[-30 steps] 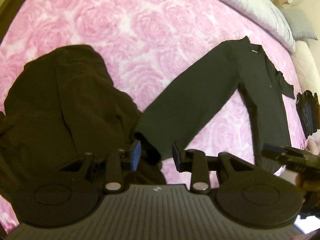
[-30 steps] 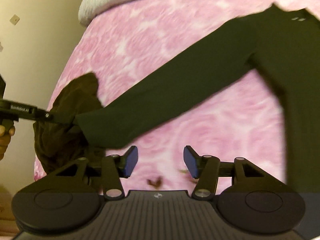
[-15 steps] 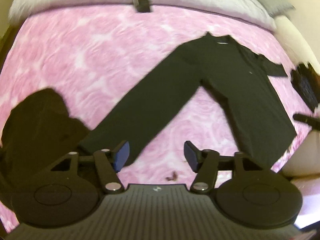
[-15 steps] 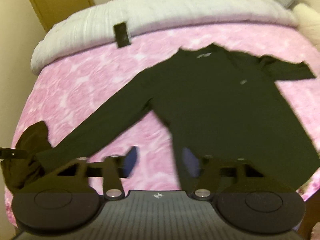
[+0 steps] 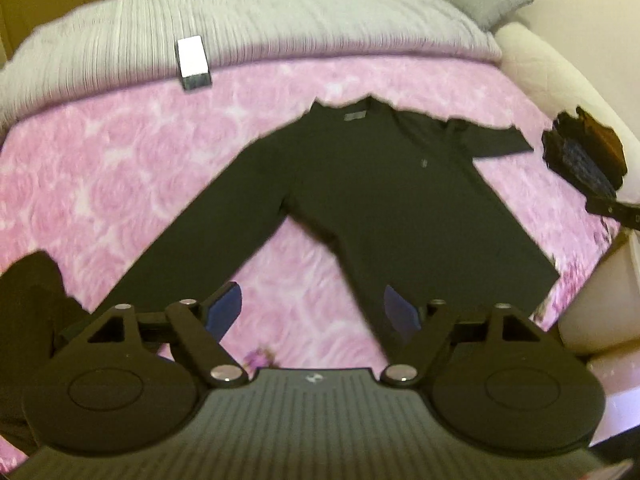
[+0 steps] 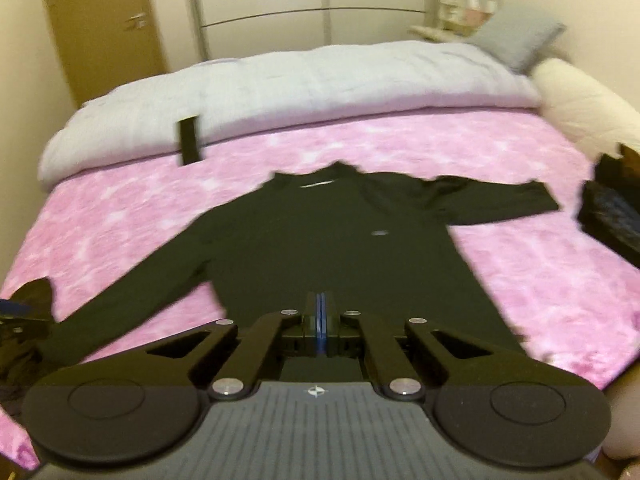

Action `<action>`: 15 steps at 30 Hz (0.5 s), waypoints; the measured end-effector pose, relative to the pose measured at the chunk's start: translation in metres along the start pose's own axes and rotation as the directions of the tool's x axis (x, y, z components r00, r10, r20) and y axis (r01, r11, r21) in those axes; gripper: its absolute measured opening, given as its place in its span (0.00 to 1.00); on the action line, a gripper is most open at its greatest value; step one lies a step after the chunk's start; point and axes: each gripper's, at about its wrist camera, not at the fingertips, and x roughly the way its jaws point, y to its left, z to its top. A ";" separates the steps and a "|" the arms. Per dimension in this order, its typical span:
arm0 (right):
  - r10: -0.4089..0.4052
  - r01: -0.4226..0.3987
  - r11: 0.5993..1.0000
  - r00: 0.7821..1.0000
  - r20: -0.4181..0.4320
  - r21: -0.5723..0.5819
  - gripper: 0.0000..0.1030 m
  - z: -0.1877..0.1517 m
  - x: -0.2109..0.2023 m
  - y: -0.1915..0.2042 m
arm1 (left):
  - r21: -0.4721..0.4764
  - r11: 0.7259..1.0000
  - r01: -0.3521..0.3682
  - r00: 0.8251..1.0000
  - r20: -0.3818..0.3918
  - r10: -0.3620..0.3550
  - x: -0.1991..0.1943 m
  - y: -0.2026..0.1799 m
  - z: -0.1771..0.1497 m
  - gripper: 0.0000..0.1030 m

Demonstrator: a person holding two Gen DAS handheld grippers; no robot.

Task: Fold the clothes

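A black long-sleeved shirt (image 5: 384, 200) lies spread flat on the pink rose-patterned bedspread (image 5: 100, 184), collar away from me, its left sleeve stretched toward the near left. It also shows in the right wrist view (image 6: 320, 248). My left gripper (image 5: 312, 312) is open and empty, held above the bedspread near the shirt's lower hem. My right gripper (image 6: 319, 320) is shut with its blue pads together, above the shirt's lower body; no cloth shows between them.
A dark brown garment pile (image 5: 28, 304) lies at the near left. Another dark folded item (image 5: 584, 156) sits at the right edge. A small box (image 5: 193, 62) rests against the rolled white duvet (image 5: 280, 24). Pillows (image 6: 516, 36) lie at the far right.
Both grippers pulled back and rose, so the whole shirt now shows. The left gripper moved off the sleeve cuff and opened wider. The right gripper's jaws closed.
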 end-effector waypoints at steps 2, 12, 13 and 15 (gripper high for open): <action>-0.030 0.030 0.999 1.000 0.001 0.024 0.13 0.008 -0.004 -0.030 | -0.008 1.000 -0.007 1.000 0.025 0.007 -0.001 -0.015 0.007 0.78; -0.167 0.158 0.979 0.984 0.062 0.132 0.75 0.035 -0.033 -0.137 | 0.044 0.999 -0.007 0.996 0.089 0.003 -0.006 -0.070 0.038 0.89; -0.182 0.169 0.974 0.981 0.075 0.149 0.79 0.038 -0.036 -0.144 | 0.049 0.999 -0.010 0.995 0.097 0.005 -0.007 -0.073 0.041 0.90; -0.203 0.184 0.966 0.975 0.094 0.181 0.86 0.041 -0.041 -0.156 | 0.051 0.999 -0.017 0.994 0.111 0.011 -0.009 -0.075 0.046 0.91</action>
